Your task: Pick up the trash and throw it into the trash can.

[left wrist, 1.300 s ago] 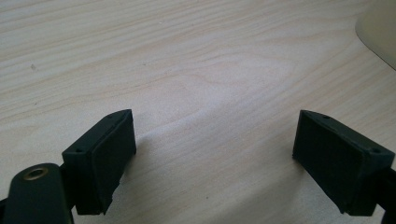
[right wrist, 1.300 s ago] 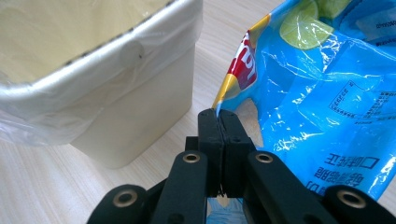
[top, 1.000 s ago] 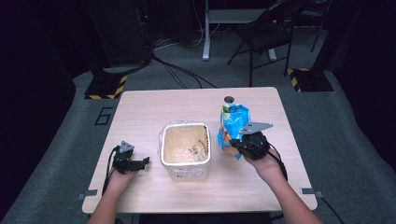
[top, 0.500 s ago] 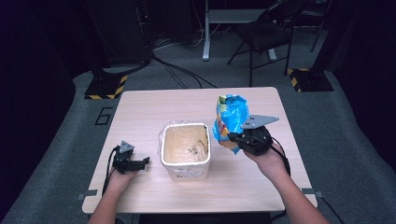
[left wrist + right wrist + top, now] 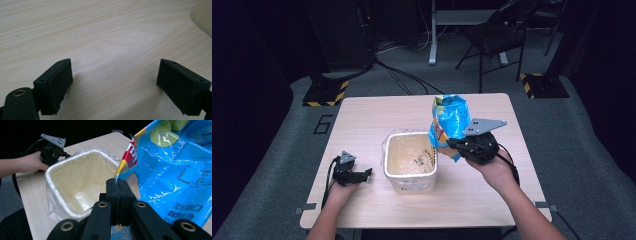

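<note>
- Hanging from the right gripper [image 5: 451,145] is a blue bag [image 5: 449,120], a crinkled snack packet with a yellow and red strip along one edge and a lime picture near its top.
- In the right gripper view the jaws are pressed together on the bag's [image 5: 172,177] yellow-edged seam, and the rest of the bag spreads up and to the right of them.
- From above, the bag stands lifted off the table [image 5: 372,115], just beyond the right gripper and tilted over the near right rim of the bin [image 5: 410,160].
- That bin is a cream square tub lined with a clear plastic film; in the right gripper view it [image 5: 75,182] sits just left of and below the closed jaws, its mouth open upward.
- A few dark marks show on the bin's inner floor from above; I cannot tell what they are.
- On the far side of the bin from the right gripper, the left gripper [image 5: 364,174] rests low on the table in the person's left hand [image 5: 343,189].
- Its own view shows the two jaws spread wide with only bare wood between them, and a corner of the bin [image 5: 202,17] ahead to the right.
</note>
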